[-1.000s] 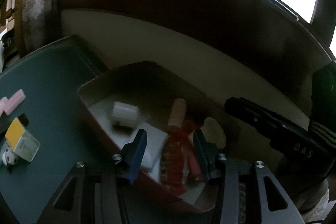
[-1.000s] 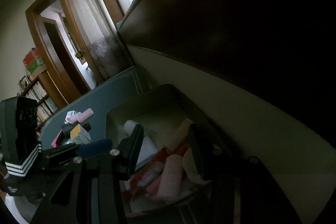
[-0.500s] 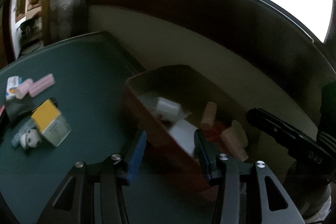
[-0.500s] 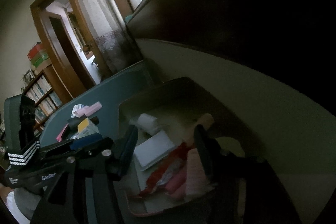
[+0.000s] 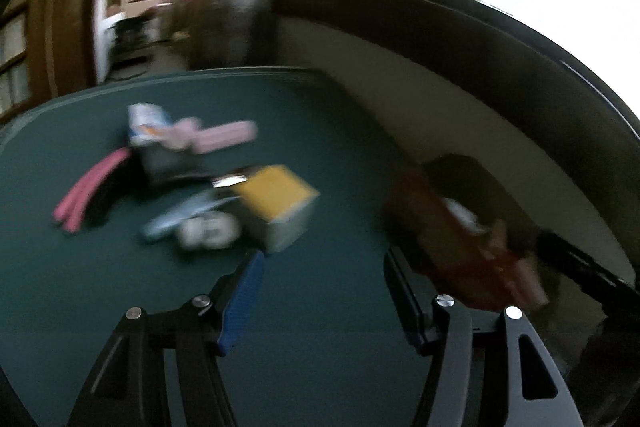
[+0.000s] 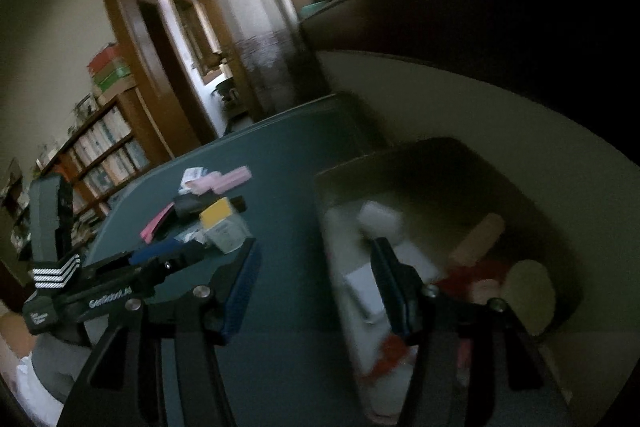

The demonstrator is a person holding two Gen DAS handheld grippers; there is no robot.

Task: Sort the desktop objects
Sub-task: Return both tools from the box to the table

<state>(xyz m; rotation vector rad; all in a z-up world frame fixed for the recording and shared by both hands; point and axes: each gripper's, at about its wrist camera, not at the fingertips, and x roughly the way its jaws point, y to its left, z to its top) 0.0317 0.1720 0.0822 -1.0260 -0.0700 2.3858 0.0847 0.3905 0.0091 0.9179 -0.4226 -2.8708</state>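
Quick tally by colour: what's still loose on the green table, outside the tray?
Pink: 3 (bar, pale piece, strip)
Yellow-topped box: 1
Black item: 1
White or light blue: 3 (small carton, packet, round piece)
Total: 8, though blur makes this approximate

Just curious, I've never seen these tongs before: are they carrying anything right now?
No. The left tongs are opening over bare table, and the right tongs stand open with nothing between them.
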